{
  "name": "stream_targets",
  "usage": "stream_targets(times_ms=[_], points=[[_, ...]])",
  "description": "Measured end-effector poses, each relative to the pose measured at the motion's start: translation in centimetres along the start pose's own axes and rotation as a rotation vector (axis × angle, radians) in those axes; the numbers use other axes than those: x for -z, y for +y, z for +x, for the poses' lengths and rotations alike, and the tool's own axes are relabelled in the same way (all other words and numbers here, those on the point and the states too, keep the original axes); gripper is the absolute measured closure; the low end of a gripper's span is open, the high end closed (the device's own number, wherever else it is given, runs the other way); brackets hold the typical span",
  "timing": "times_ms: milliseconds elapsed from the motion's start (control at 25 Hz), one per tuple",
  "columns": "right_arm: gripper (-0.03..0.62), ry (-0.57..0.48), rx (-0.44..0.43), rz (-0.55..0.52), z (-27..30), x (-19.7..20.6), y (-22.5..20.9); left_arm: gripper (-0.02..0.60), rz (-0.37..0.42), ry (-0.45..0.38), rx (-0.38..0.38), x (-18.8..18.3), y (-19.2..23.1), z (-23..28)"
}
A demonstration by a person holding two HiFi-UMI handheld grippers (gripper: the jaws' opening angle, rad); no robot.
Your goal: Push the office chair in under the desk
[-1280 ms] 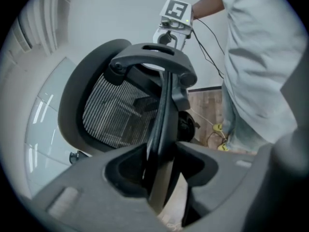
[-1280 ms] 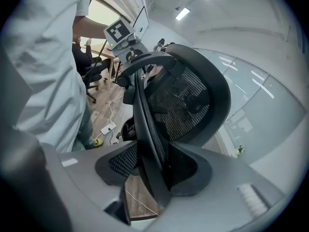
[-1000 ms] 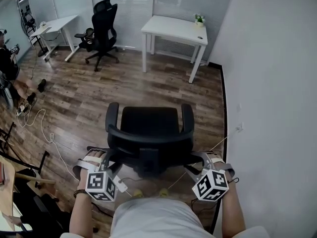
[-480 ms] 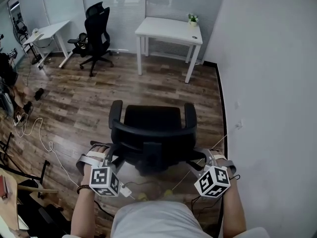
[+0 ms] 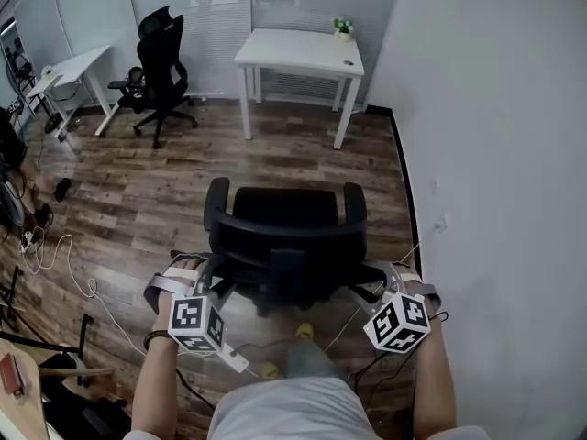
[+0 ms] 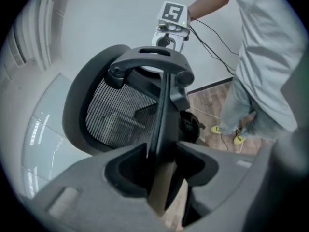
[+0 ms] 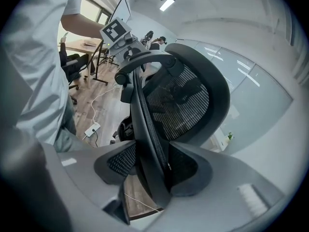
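Left gripper (image 6: 162, 154): clenched. The jaws clamp the left edge of the backrest (image 5: 284, 242), and the edge runs up between both pads.

Right gripper (image 7: 152, 151): clenched. The jaws clamp the right edge of the same backrest, with the mesh panel just beyond the pads. Each gripper is carried in one of the person's hands, one at either side of the backrest.

Office chair (image 5: 280, 209): black, standing upright on the wood floor (image 5: 165, 191) directly in front of the person. The seat and both armrests face the far end of the room.

Desk (image 5: 298, 51): white, at the far end of the room, close to the right wall (image 5: 495, 154). A small potted plant (image 5: 342, 27) stands on its far right corner. The office chair is well apart from the desk, with open floor between them. No part of the chair is under the desktop.

Surroundings: a second black chair (image 5: 156, 58) stands at the far left, beside another white desk (image 5: 71, 67). A white cable (image 5: 55, 250) lies on the floor at the near left.
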State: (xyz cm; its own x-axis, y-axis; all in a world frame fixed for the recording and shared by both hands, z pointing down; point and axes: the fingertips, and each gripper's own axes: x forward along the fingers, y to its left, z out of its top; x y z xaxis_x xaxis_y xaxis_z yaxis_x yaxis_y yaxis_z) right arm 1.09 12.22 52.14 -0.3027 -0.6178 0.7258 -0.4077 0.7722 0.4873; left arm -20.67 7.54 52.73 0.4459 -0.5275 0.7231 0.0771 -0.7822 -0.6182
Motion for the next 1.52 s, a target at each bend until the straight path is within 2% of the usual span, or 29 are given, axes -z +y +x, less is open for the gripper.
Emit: stream_targets(times_ms=[480,880,1120,1360,1520], points=[[0.385,0.010,-0.004,-0.027,5.8,2.7,-10.5,0.398,-0.002,-0.003,0.004,-0.7,8.4,7.6],[0.385,-0.003,-0.010,-0.052,10.1,5.9,-20.3,0.397,-0.051,0.043,-0.012,-2.3,16.0,14.6],[0.385,-0.012,0.011,-0.059,13.4,5.0,-26.5,0.393,-0.059,0.049,-0.004,-1.0,22.3,18.1],[0.385,-0.023,0.055,-0.061,15.7,5.6,-26.7,0.390,-0.038,0.032,-0.024,0.3,22.9,20.5],[0.385,-0.018,0.054,-0.048,19.2,4.5,-32.6,0.387,-0.022,0.014,-0.017,1.9,29.0,23.8]])
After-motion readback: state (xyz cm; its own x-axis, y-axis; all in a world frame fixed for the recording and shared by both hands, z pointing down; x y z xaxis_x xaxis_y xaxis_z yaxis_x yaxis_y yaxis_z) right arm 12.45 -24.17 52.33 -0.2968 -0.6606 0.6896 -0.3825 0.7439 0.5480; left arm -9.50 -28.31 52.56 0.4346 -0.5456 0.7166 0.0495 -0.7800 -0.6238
